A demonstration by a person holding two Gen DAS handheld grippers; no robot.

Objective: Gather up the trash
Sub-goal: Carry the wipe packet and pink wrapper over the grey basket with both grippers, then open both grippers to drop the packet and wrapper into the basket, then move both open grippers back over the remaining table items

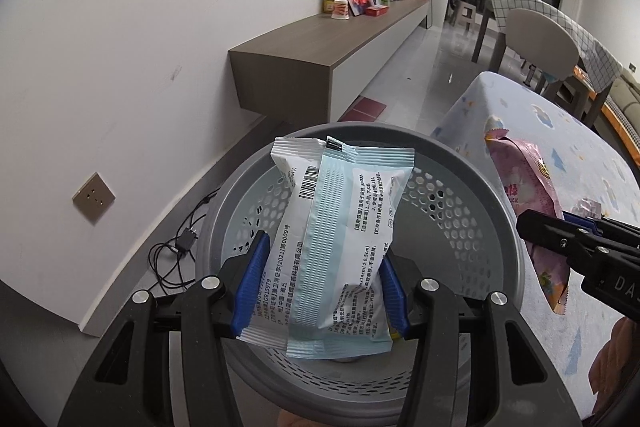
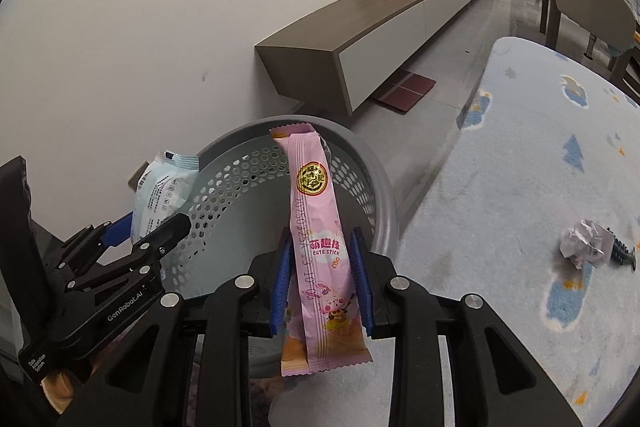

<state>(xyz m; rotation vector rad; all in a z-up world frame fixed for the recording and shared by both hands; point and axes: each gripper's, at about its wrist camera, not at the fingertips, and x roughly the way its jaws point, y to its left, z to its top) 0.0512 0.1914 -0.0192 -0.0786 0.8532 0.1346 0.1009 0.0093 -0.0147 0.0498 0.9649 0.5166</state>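
My left gripper [image 1: 322, 259] is shut on a white and pale-blue wipes packet [image 1: 336, 227], held over the open grey perforated trash basket [image 1: 460, 163]. My right gripper [image 2: 322, 267] is shut on a pink "Cute Stick" snack wrapper [image 2: 318, 227], held above the near rim of the same basket [image 2: 236, 179]. The right gripper and pink wrapper [image 1: 528, 195] show at the right of the left wrist view. The left gripper and its packet [image 2: 164, 187] show at the left of the right wrist view. A crumpled white paper ball [image 2: 582, 243] lies on the light blue patterned table cover [image 2: 520, 167].
A dark screw-like object [image 2: 622, 253] lies beside the paper ball. A long low wall cabinet [image 1: 320, 39] with photos and a cup runs along the white wall. Cables [image 1: 180, 243] lie on the floor left of the basket. Chairs [image 1: 540, 39] and a table stand behind.
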